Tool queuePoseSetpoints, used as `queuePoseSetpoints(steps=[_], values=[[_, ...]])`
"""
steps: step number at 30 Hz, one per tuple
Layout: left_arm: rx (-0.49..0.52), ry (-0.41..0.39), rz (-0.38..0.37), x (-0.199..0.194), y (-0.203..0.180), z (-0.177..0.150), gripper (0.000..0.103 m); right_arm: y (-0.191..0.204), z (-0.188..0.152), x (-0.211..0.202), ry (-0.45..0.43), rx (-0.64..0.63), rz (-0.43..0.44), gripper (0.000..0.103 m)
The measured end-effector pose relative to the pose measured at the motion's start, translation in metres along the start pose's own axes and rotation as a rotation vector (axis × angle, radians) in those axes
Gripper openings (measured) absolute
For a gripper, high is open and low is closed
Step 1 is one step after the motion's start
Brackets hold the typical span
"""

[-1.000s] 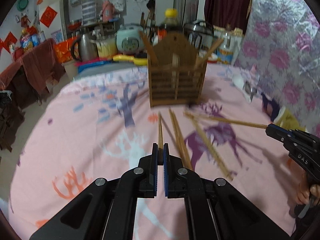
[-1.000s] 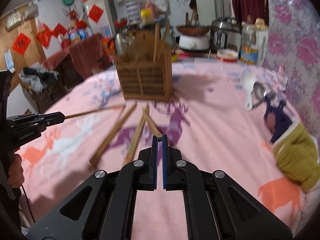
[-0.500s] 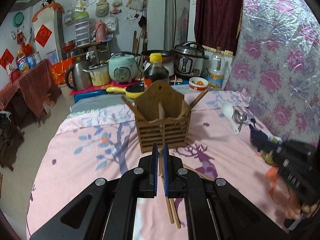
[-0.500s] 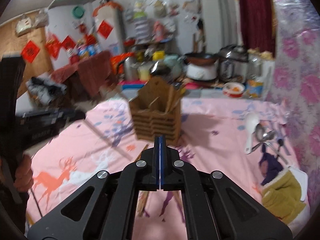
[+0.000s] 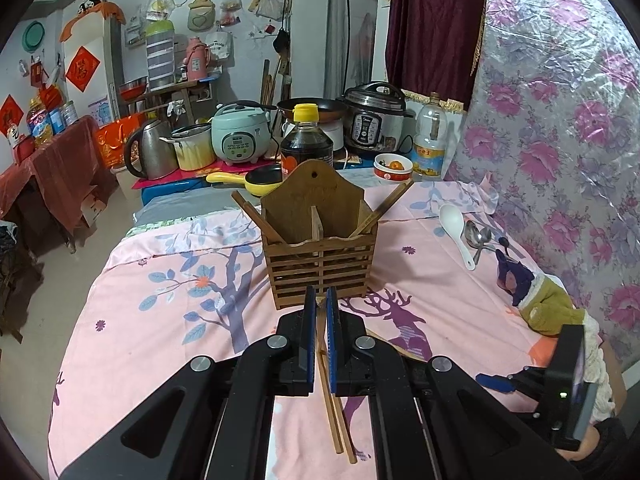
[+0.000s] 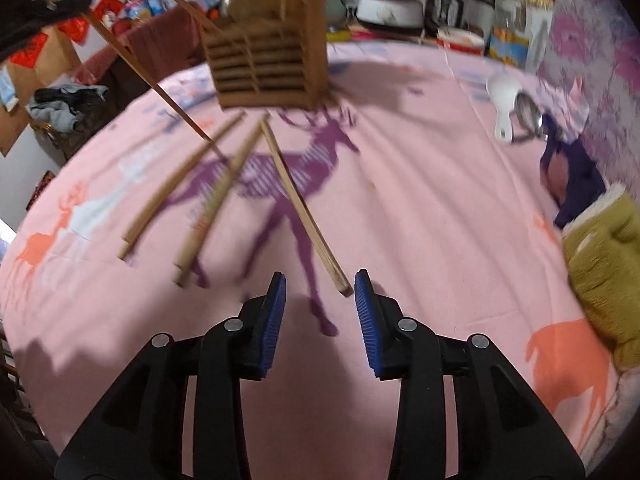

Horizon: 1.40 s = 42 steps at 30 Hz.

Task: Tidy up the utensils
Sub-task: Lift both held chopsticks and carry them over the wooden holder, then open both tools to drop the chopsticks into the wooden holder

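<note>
Chopsticks of pale brown wood are what we are sorting: slim, stiff and light sticks, smooth enough to roll or slip under a loose pinch, so we judge each is best pinched across its width near the thick end. One chopstick (image 6: pixel 148 80) is clenched in our left gripper (image 5: pixel 318 314), its tip slanting down in front of the slatted brown wooden utensil holder (image 5: pixel 320 268), while its free tail trails under the gripper (image 5: pixel 330 412). Three more loose chopsticks (image 6: pixel 304 208) lie fanned on the cloth just in front of the holder, their thin ends pointing toward it; a few others lean inside its compartments (image 5: pixel 384 206). Our right gripper (image 6: pixel 320 294) tilts steeply down over the cloth, its blue ribbed pads (image 6: pixel 366 312) opening with nothing between them, and the butt of the nearest loose stick rests just ahead of the right pad. To the right of the holder lie a white ceramic spoon (image 5: pixel 456 226) and metal spoons (image 5: pixel 478 238), well apart from the sticks. All of it rests on the pink deer-printed tablecloth (image 6: pixel 420 200).
</note>
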<state>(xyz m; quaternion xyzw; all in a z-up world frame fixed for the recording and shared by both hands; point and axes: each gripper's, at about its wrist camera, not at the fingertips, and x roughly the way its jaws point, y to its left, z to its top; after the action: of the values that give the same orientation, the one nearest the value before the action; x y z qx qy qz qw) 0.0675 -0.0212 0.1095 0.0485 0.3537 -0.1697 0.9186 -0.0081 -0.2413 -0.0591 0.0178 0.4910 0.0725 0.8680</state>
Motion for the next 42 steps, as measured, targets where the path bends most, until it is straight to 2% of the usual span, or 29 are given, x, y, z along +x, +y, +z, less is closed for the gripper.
queuePoseSetpoints(steps=[1,2,3,4,9,16,23,29,32,37,40,41,42], values=[[-0.001,0.001,0.001,0.000,0.001,0.000,0.005,0.000,-0.002,0.004,0.000,0.000,-0.004,0.028],[-0.003,0.001,0.001,0.001,0.001,0.000,0.005,0.001,-0.002,0.003,-0.011,-0.004,-0.010,0.015],[-0.004,0.002,0.001,0.001,0.001,0.001,0.005,0.002,-0.001,0.001,-0.015,-0.006,-0.001,0.008],[-0.003,0.001,0.002,0.001,0.001,0.002,0.005,0.002,0.000,-0.001,-0.024,-0.001,0.019,0.006],[0.008,-0.017,0.009,-0.005,-0.001,0.010,0.005,0.014,0.018,-0.044,-0.152,-0.021,0.020,0.006],[0.010,-0.085,0.014,-0.025,-0.005,0.045,0.005,0.032,0.075,-0.107,-0.323,-0.061,0.048,0.006],[-0.010,-0.151,0.028,-0.041,-0.001,0.090,0.005,0.052,0.131,-0.136,-0.416,-0.099,0.061,0.006],[-0.039,-0.177,0.041,-0.029,0.008,0.112,0.005,0.064,0.178,-0.156,-0.513,-0.097,0.072,0.006],[-0.057,-0.151,0.035,-0.006,0.014,0.113,0.005,0.064,0.195,-0.140,-0.500,-0.078,0.069,0.006],[-0.103,-0.058,0.038,0.049,0.030,0.104,0.006,0.056,0.215,-0.075,-0.377,-0.011,0.061,0.006],[-0.130,-0.008,0.038,0.073,0.040,0.097,0.007,0.056,0.222,-0.050,-0.336,0.004,0.046,0.007],[-0.137,0.002,0.039,0.078,0.042,0.095,0.014,0.056,0.224,-0.044,-0.323,0.001,0.050,0.007],[-0.144,0.005,0.042,0.079,0.045,0.092,0.036,0.056,0.224,-0.042,-0.318,0.005,0.058,0.011]])
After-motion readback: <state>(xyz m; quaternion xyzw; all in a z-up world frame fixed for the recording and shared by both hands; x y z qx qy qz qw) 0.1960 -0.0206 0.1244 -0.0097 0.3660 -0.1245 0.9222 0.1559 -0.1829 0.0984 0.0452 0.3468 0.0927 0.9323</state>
